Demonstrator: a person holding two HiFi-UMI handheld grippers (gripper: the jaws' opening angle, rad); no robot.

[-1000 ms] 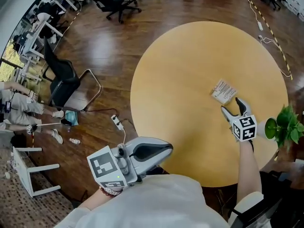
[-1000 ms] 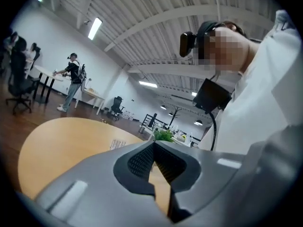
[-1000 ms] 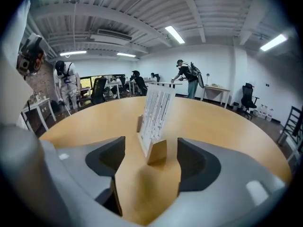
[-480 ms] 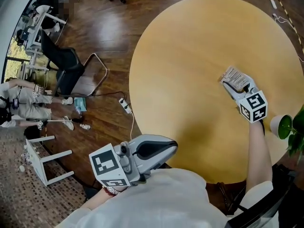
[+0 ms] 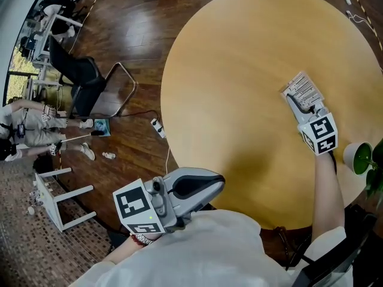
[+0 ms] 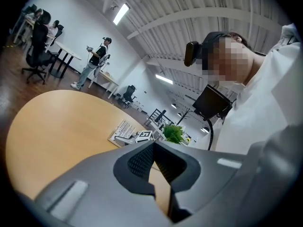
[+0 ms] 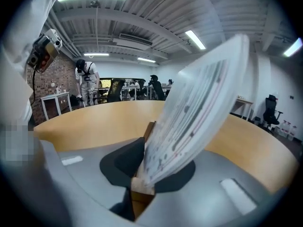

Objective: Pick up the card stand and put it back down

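jaws of right gripper (image 5: 292,101) have just closed on the card stand (image 5: 304,86), at right of table (image 5: 227,70); left gripper (image 5: 219,183) near, closed, empty.

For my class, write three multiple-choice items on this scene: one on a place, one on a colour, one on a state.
1. In the head view, where on the table is the card stand?
A) its right part
B) its middle
C) its near-left rim

2. What colour is the table?
A) white
B) light yellow-brown
C) black

3. How are the fingers of the right gripper?
A) wide apart
B) shut on nothing
C) shut on the card stand

Answers:
1 A, it stands near the right rim.
2 B, the top is pale wood.
3 C, the fingers, just closed, clamp it.
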